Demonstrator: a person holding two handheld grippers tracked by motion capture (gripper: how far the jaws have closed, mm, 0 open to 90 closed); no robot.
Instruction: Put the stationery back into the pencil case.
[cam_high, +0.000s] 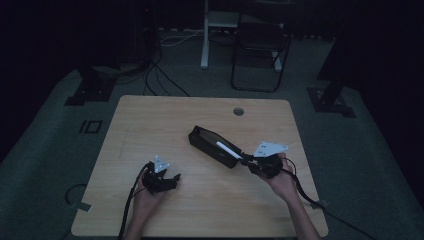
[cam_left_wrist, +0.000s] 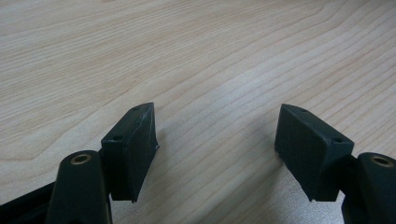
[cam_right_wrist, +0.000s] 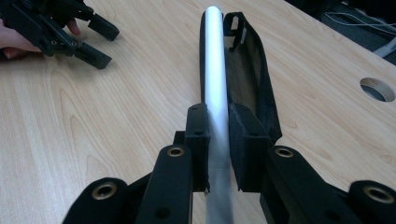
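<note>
Silver pen (cam_right_wrist: 215, 88) is pinched tight in the right gripper (cam_right_wrist: 217, 140), tip over the open black case (cam_high: 212, 145) mid-table, probably so it can slide in, while the left gripper (cam_left_wrist: 215, 144) waits nearby with jaws wide and empty.

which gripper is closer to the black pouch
Right. The right gripper is at the black pouch, clamping a silver pen over it; the left gripper sits apart, open.

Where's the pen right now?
High view, right of table centre: the white pen is clamped in the right gripper, its far end over the open black case.
</note>
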